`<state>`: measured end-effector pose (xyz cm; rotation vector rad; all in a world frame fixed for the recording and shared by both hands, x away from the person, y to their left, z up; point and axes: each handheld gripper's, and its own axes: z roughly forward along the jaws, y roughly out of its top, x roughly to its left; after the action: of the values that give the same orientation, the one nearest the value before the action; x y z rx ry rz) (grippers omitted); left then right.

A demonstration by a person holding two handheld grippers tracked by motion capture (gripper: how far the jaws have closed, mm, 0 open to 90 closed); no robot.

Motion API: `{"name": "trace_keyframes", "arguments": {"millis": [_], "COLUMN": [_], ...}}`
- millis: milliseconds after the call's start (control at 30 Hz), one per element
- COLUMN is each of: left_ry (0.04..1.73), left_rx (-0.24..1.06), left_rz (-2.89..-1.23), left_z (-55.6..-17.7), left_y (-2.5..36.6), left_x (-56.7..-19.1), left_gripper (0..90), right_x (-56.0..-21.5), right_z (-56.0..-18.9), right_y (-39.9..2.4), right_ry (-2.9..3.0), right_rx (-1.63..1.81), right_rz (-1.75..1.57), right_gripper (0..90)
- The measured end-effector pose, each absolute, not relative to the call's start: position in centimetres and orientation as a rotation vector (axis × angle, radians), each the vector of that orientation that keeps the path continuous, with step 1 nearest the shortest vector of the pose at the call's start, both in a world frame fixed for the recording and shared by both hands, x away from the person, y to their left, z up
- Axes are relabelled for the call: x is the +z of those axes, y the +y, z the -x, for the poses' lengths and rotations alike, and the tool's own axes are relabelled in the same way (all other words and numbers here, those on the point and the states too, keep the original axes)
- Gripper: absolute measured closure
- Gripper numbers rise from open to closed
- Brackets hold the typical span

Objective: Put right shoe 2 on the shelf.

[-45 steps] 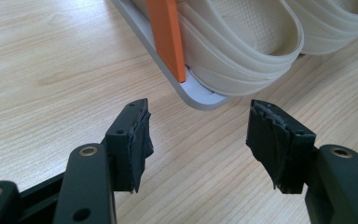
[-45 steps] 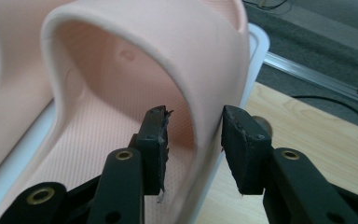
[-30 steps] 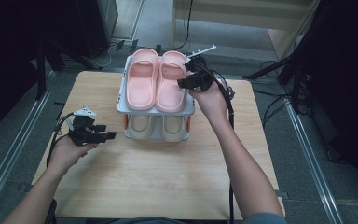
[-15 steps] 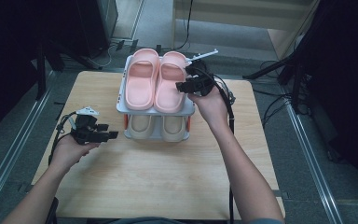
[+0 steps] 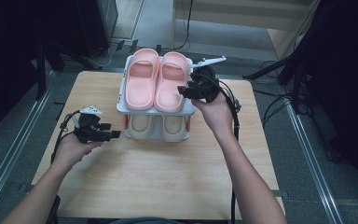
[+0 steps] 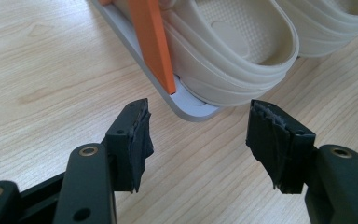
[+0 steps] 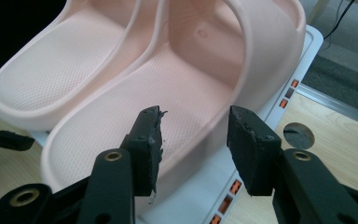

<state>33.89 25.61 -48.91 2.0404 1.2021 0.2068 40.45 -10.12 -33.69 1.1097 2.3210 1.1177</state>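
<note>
A white two-shelf shoe rack (image 5: 121,105) stands at the back middle of the wooden table. Two pink slippers (image 5: 141,84) lie side by side on its top shelf, and two cream slippers (image 5: 142,125) sit on the lower shelf. My right gripper (image 5: 182,90) is open at the right rim of the right pink slipper (image 7: 121,140); in the right gripper view its jaws (image 7: 195,140) straddle that rim without pressing it. My left gripper (image 5: 114,134) is open just left of the rack. Its jaws (image 6: 198,140) face the rack's lower corner (image 6: 191,105) and a cream slipper (image 6: 223,60), holding nothing.
The wooden table (image 5: 168,177) has free room in front of the rack and on both sides. A round hole (image 7: 297,135) shows in the tabletop right of the rack. An orange upright (image 6: 151,42) of the rack stands near the left gripper. Cables trail from both grippers.
My right gripper has slid a little toward the near end of the right pink slipper. The left gripper has stayed where it was.
</note>
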Motion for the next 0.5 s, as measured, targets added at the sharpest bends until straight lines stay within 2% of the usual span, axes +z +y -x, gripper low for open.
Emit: {"name": "trace_keyframes", "arguments": {"millis": [500], "left_ry": [1.214], "left_rx": [0.204], "left_rz": [-2.050], "left_z": [-34.1], "left_y": [25.5], "left_x": [-49.0], "left_gripper": [39.4], "right_x": [-36.0], "right_z": [-37.1], "right_y": [-14.4], "right_ry": [2.321], "right_rx": [1.174], "right_rz": [-1.078], "right_gripper": [52.4]}}
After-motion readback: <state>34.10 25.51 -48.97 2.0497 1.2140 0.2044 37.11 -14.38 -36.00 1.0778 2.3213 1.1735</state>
